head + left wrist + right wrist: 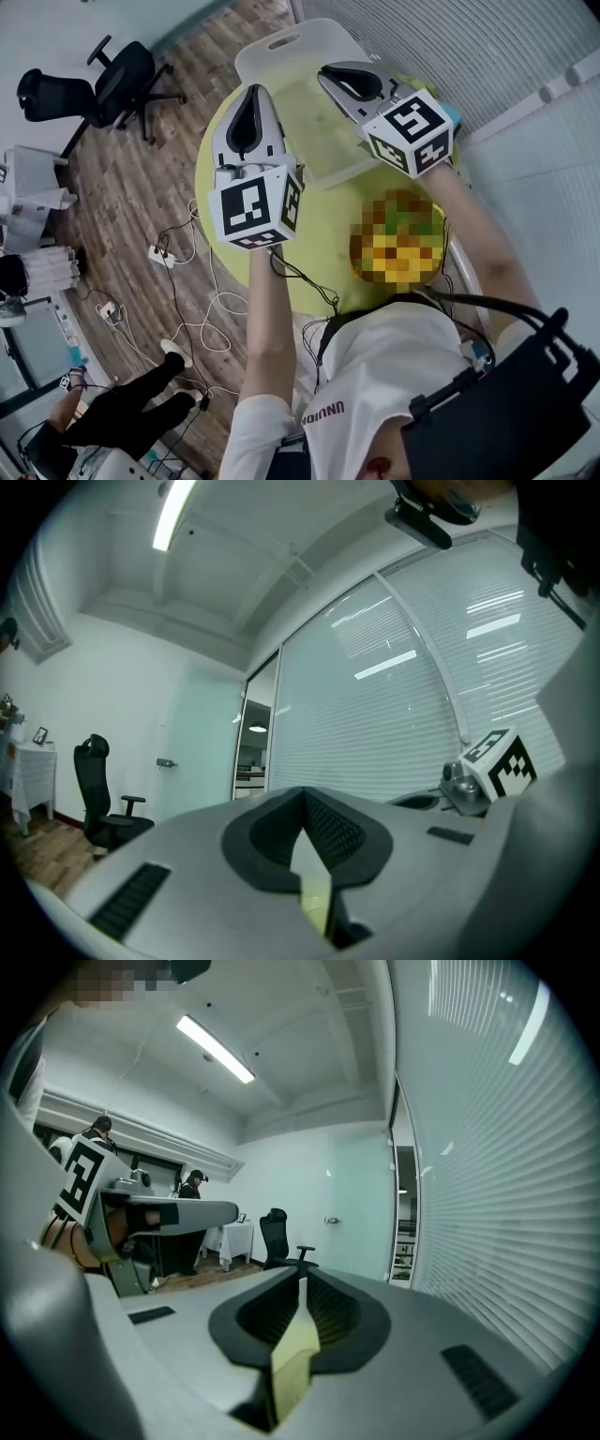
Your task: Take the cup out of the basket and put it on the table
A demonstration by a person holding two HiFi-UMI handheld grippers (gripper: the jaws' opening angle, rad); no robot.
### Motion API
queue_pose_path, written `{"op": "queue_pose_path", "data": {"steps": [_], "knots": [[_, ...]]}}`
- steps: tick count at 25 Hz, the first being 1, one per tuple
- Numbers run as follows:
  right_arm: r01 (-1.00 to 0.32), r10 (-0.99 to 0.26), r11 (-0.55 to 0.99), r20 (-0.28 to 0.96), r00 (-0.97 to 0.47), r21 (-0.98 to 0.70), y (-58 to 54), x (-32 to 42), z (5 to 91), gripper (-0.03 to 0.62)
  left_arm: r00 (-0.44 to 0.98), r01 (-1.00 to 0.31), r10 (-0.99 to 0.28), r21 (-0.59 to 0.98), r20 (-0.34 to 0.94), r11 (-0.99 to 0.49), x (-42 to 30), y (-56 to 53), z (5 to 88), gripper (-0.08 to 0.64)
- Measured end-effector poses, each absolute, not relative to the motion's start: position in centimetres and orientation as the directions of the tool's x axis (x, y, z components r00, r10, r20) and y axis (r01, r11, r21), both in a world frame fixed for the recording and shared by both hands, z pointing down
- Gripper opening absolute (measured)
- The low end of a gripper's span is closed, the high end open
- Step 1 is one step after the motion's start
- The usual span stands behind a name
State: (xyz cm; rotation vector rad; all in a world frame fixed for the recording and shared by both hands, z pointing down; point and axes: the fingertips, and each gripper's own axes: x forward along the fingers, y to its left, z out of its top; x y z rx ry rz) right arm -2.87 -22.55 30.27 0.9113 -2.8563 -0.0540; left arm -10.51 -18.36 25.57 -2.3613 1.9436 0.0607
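Head view, left gripper (255, 91) and right gripper (326, 73) fingers clenched empty, black-and-white marker cubes (258, 208), orange shirt lettering (323, 410) illegible

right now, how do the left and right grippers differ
The left gripper points straight up the head view; the right gripper slants up-left. The left gripper shows lower in the picture, the right gripper higher, against the white basket. Both are shut and empty.

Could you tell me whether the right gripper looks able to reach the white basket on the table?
Probably yes: the right gripper appears over the white basket on the green table, with nothing visible between them. Its jaws are shut, so they would need opening first.
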Motion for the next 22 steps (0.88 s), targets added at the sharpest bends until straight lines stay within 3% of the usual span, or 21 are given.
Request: {"op": "queue_pose_path", "data": {"steps": [5,8,22], "knots": [[-0.537,-0.541,0.840,0.201,-0.817,0.077,-23.2,-3.3,32.6,0.029,0.217,-0.976,-0.974,-0.045,-0.065,-0.215,-10.2,-19.0,26.2,0.012],[-0.503,-0.501,0.862,0.244,-0.831,0.057,-23.5,-4.5,33.7,0.100,0.231,-0.973,-0.971,-0.038,-0.057,-0.229,-10.4,-19.6,26.4,0.012],[-0.403,-0.396,0.912,0.438,-0.807,0.081,-25.7,-7.9,38.7,0.101,0.275,-0.961,-0.961,-0.024,-0.030,-0.275,-11.5,-22.0,27.4,0.012]]}}
